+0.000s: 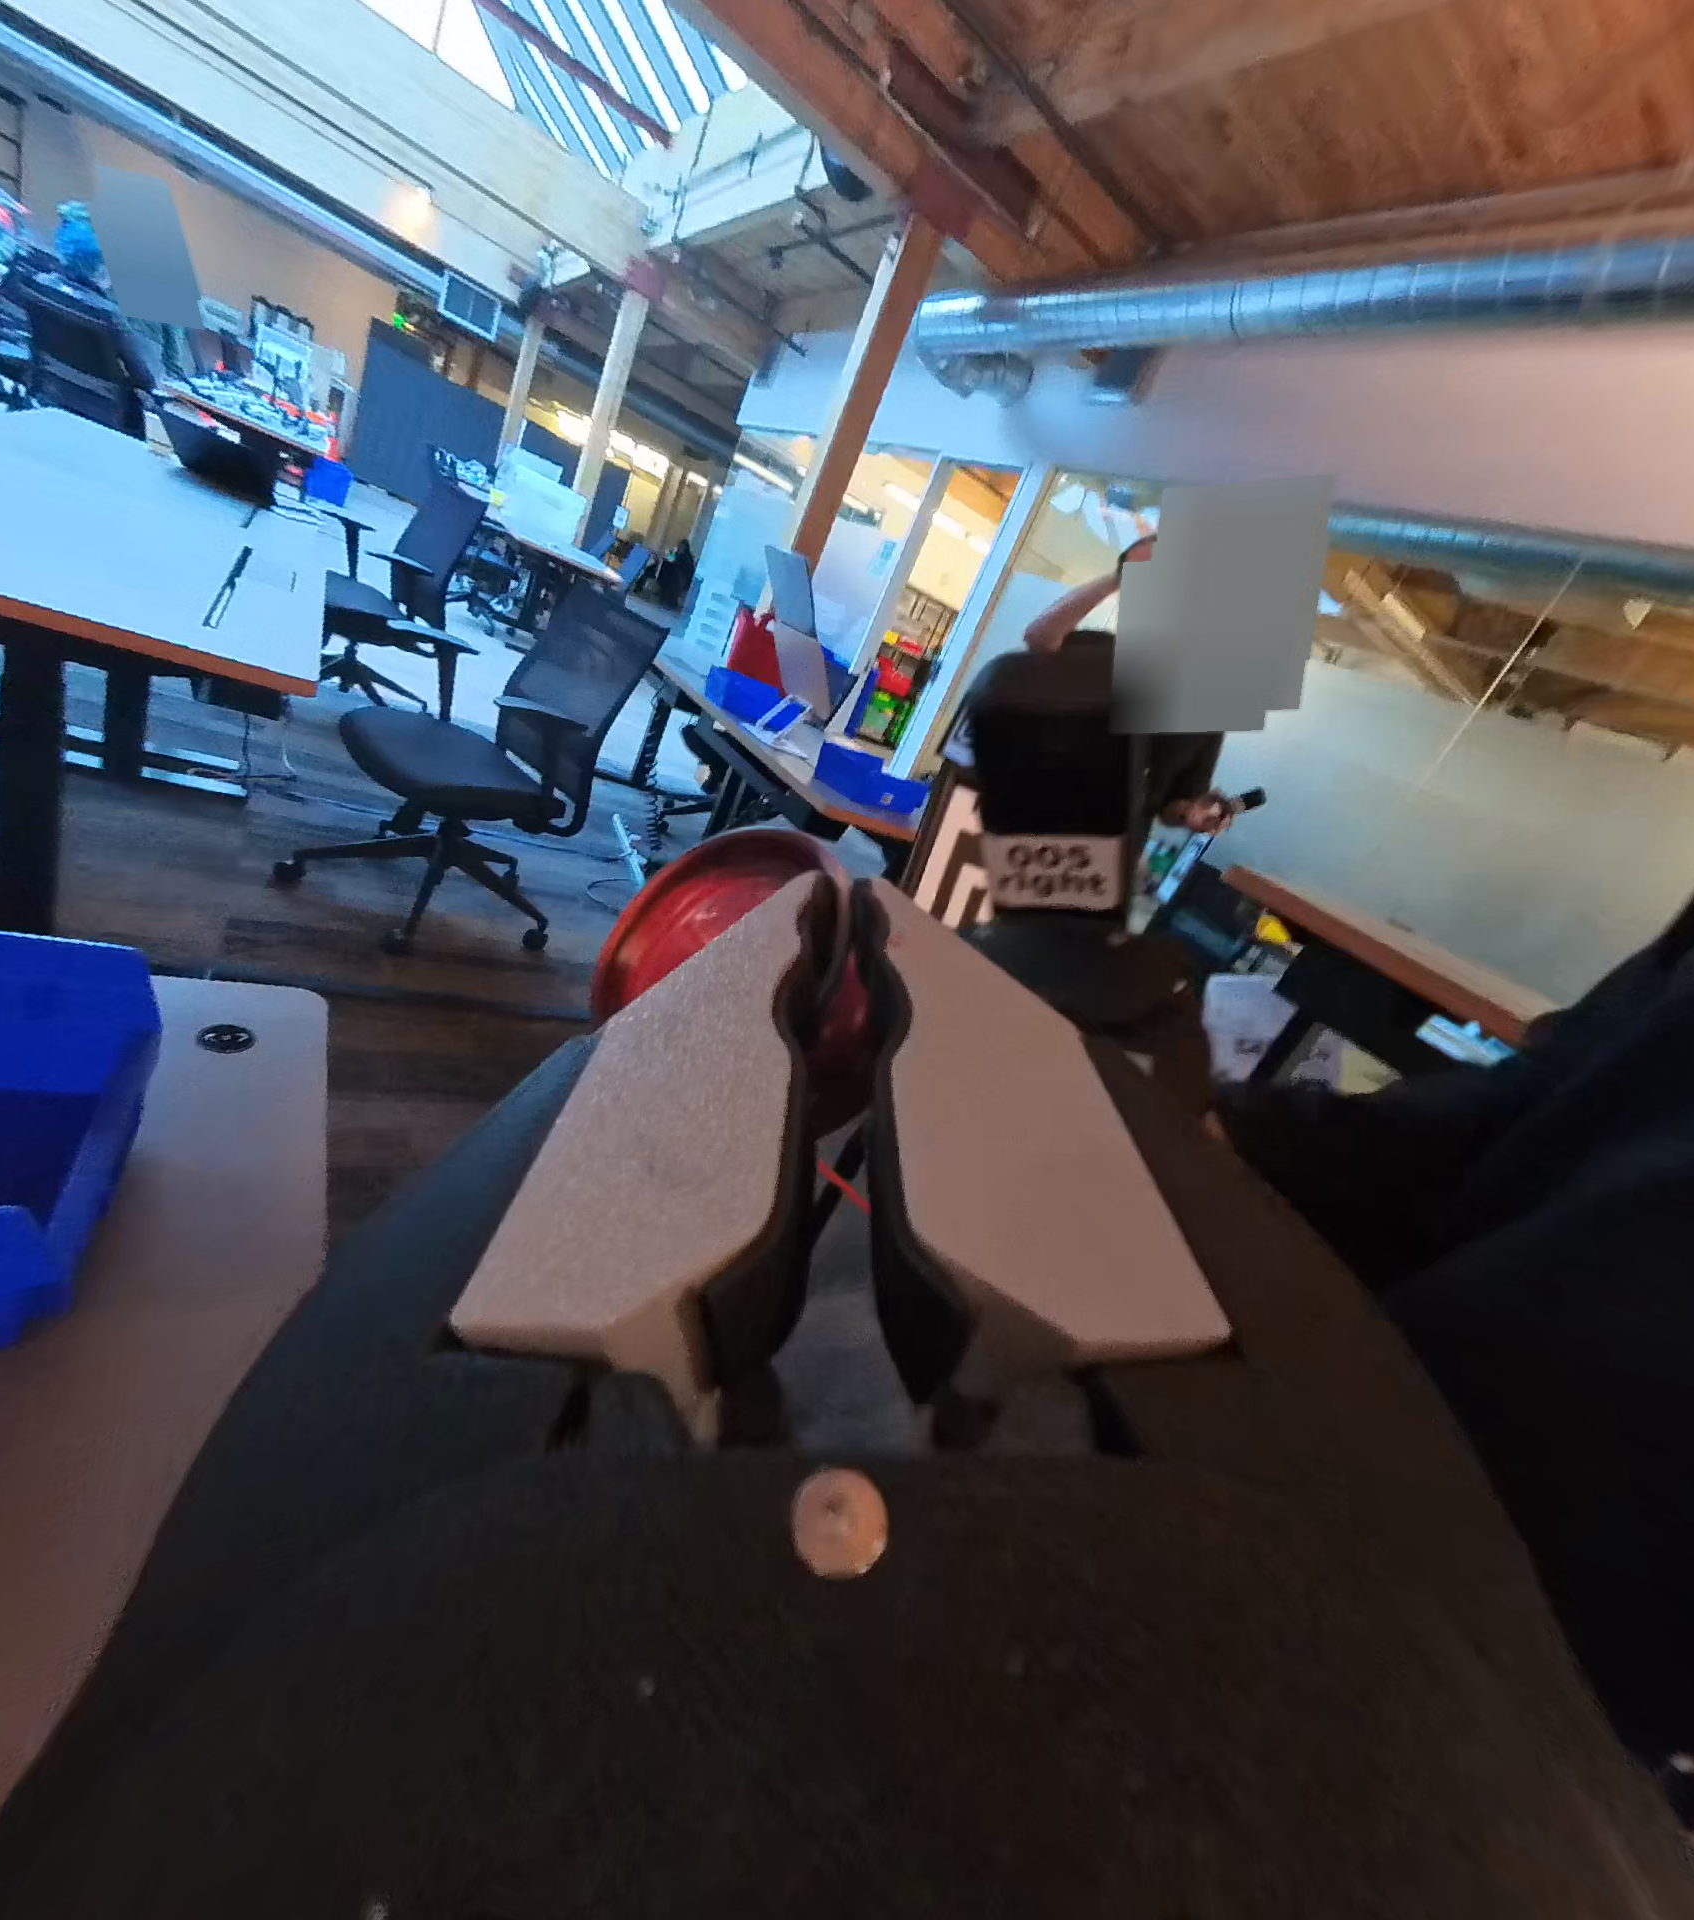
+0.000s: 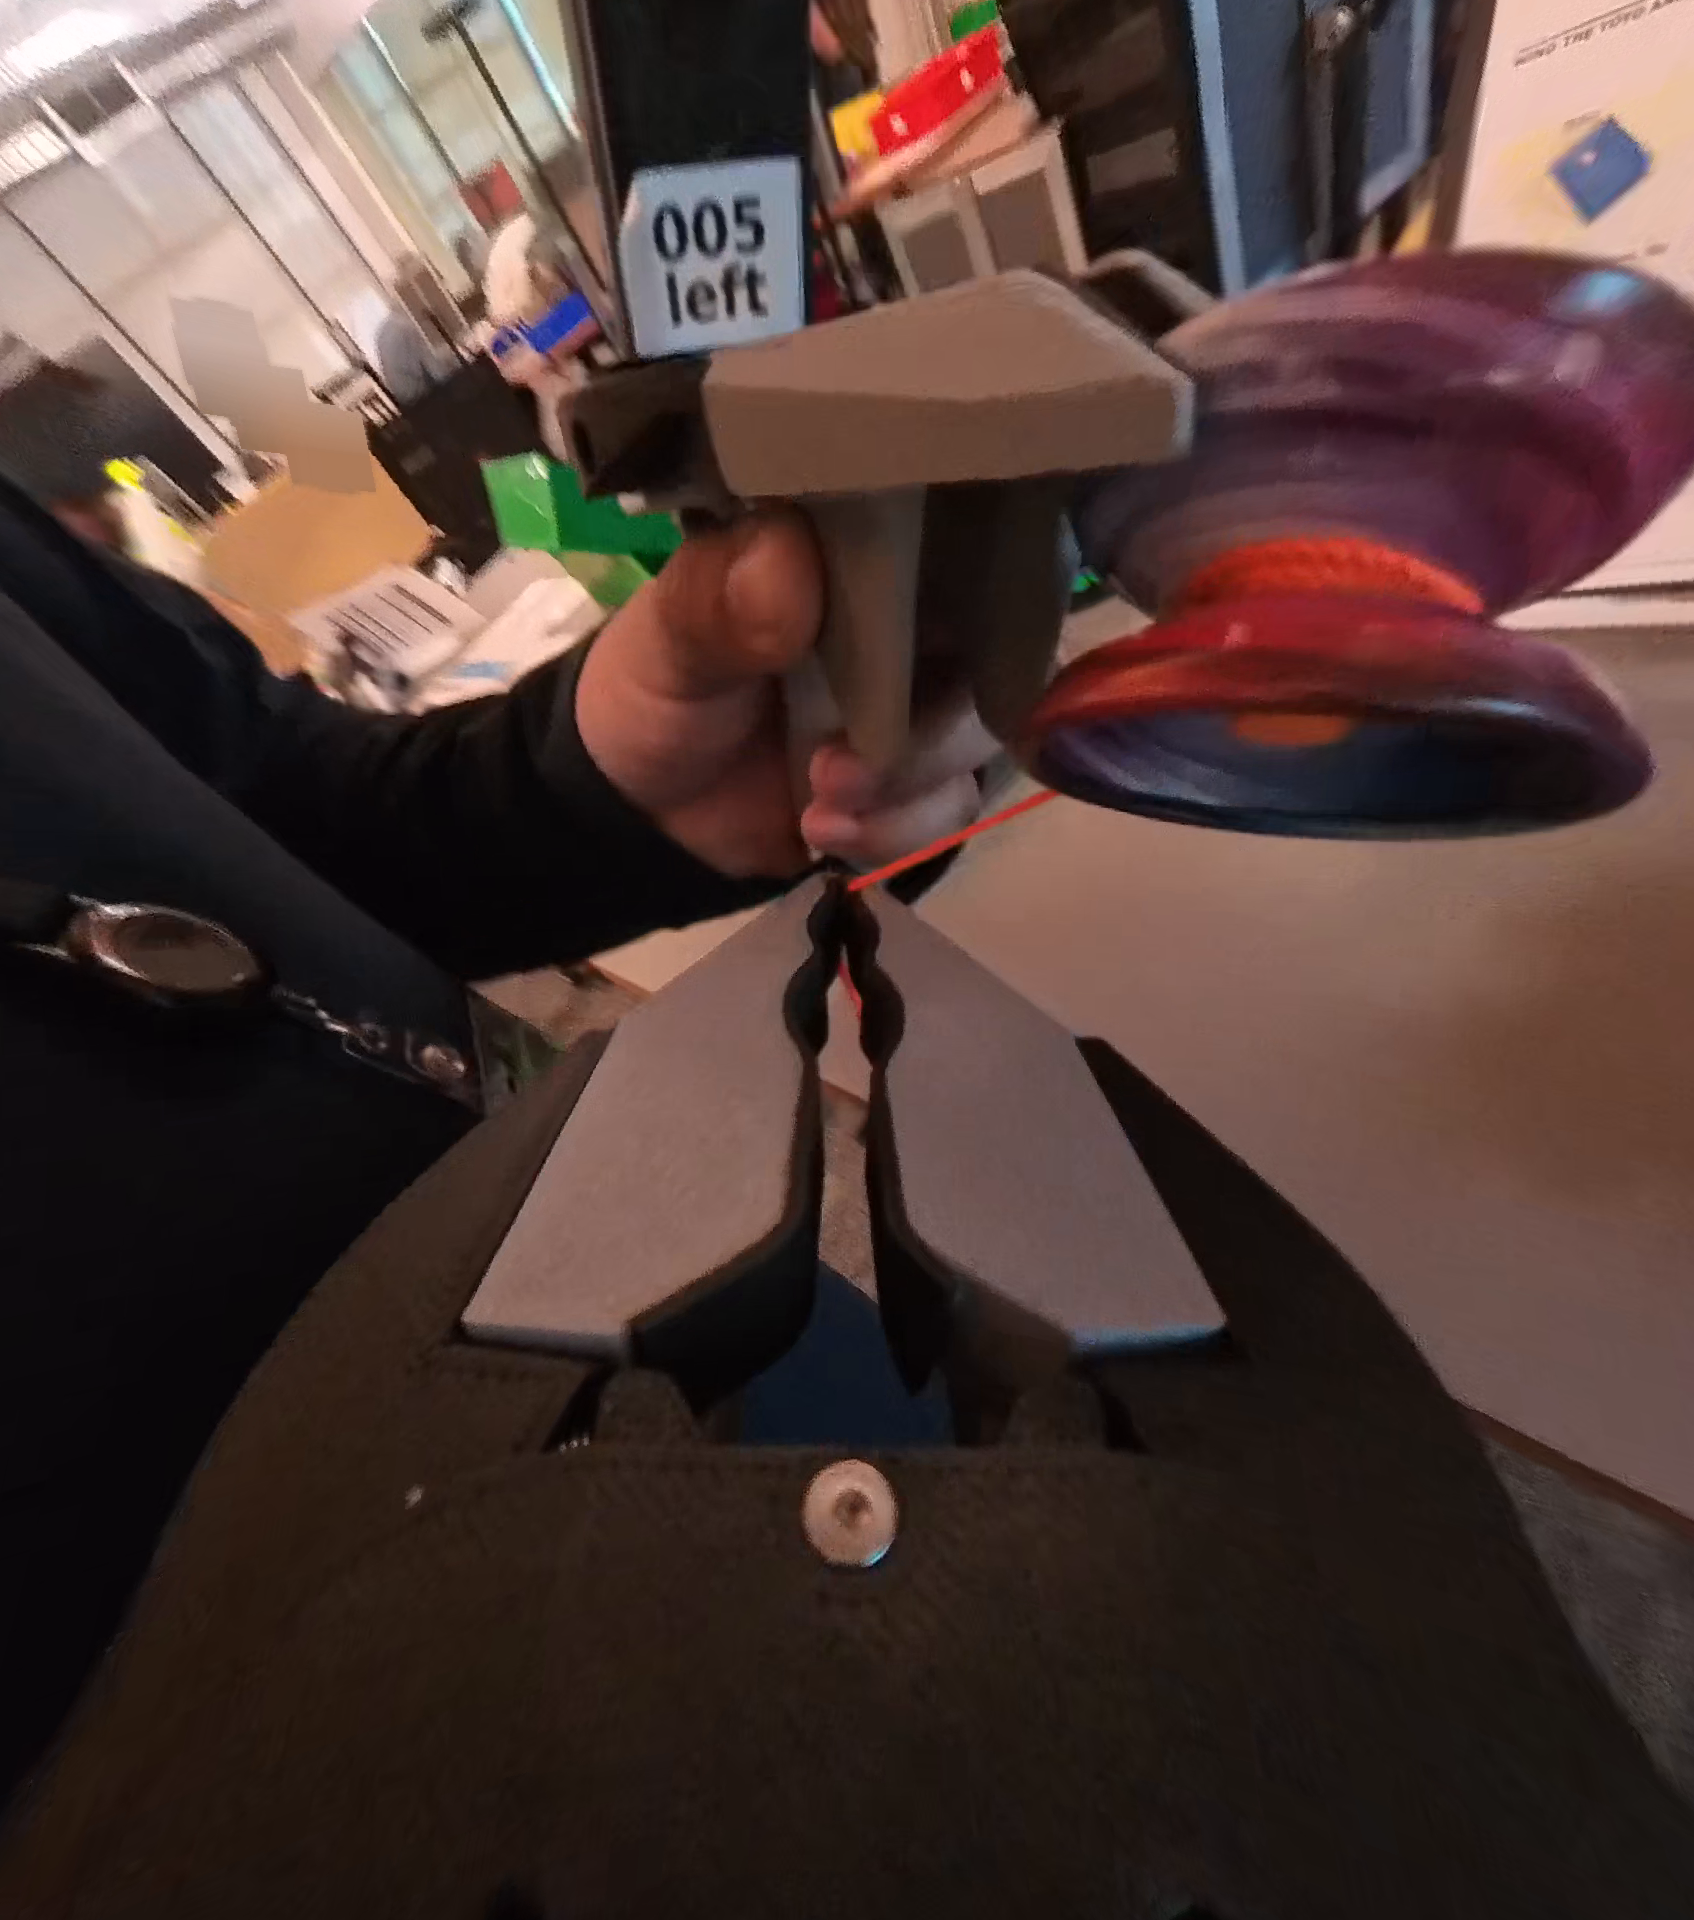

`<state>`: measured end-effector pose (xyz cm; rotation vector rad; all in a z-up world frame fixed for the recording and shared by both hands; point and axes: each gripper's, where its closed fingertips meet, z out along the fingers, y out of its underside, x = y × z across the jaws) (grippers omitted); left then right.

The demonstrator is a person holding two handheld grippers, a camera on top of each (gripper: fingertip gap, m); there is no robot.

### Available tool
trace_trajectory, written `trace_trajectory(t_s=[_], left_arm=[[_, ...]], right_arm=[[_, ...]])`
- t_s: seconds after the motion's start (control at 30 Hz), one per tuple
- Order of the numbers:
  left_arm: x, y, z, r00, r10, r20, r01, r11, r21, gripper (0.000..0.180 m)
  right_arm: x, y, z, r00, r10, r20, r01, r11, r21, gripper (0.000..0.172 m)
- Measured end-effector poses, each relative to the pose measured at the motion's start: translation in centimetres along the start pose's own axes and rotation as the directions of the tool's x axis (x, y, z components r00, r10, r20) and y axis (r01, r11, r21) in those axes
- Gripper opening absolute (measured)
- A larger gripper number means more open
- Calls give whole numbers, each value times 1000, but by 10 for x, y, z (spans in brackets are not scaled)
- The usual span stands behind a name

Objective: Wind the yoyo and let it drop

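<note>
Daylight poured in from skylights (image 1: 604, 83) at twelve o'clock in the left wrist view, leaving the hall bright while the dark claw body (image 1: 822, 1662) at six o'clock sat in dim shade, and a wall lamp (image 1: 412, 208) glared at eleven o'clock. In the right wrist view the light was softer and warmer, the yoyo (image 2: 1394, 540) at two o'clock was smeared by motion blur, and the background at eleven o'clock was streaked and out of focus. Both pictures bowed strongly at the edges, bending the duct (image 1: 1445, 291) and the surface (image 2: 1445, 1143) toward the corners.
</note>
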<state>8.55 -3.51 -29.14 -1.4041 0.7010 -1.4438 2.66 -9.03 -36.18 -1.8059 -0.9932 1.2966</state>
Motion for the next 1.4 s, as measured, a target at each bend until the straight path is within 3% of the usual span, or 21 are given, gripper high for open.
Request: trace_trajectory(t_s=[0.03, 0.13, 0.27, 0.4, 0.57, 0.77, 0.83, 0.93, 1.03, 1.13, 1.2, 1.27, 1.4], left_arm=[[3, -4, 1, 999, -29, -14, 29, 999, 26, 1], [9, -20, 7, 995, -93, -48, 98, 988, 122, 1], [-1, -28, 30, 997, 7, 80, -18, 991, 134, 0], [-10, -36, 69, 970, 109, 217, -133, 986, 98, 1], [-23, -11, 124, 900, 282, 333, -256, 959, -121, 1], [-31, 48, 168, 886, 335, 322, -193, 896, -401, 2], [-29, 69, 172, 915, 302, 267, -143, 863, -485, 2], [-13, 88, 177, 979, 128, 156, -26, 848, -529, 2], [4, 92, 173, 997, -58, 43, 72, 821, -566, 2], [30, 74, 167, 966, -231, -115, 139, 842, -521, 1], [48, 60, 158, 935, -271, -231, 132, 866, -483, 1], [64, 47, 146, 903, -273, -331, 114, 896, -428, 1], [71, 17, 118, 849, -307, -429, 188, 936, -297, 1]], right_arm=[[-1, -2, 2, 999, 17, 30, -17, 1000, 21, 0], [2, -10, 2, 997, 29, 74, -36, 996, 84, 0], [0, -34, -27, 986, -21, 163, -13, 979, 205, 0], [9, -51, -82, 964, -17, 266, -49, 970, 239, 0], [38, -51, -156, 968, -77, 237, 20, 972, 233, 0], [91, -25, -218, 983, -178, 43, 173, 980, 101, 0], [112, -19, -235, 965, -255, -58, 257, 966, 33, 0], [126, -3, -244, 941, -323, -102, 317, 945, -76, 0], [125, 13, -240, 916, -379, -132, 359, 920, -157, 0], [108, 19, -233, 907, -395, -147, 372, 914, -160, 0], [88, 14, -222, 912, -388, -134, 373, 919, -124, 0], [71, 15, -209, 906, -412, -96, 393, 904, -169, 0], [50, -3, -182, 912, -382, -149, 370, 923, -104, 0]])
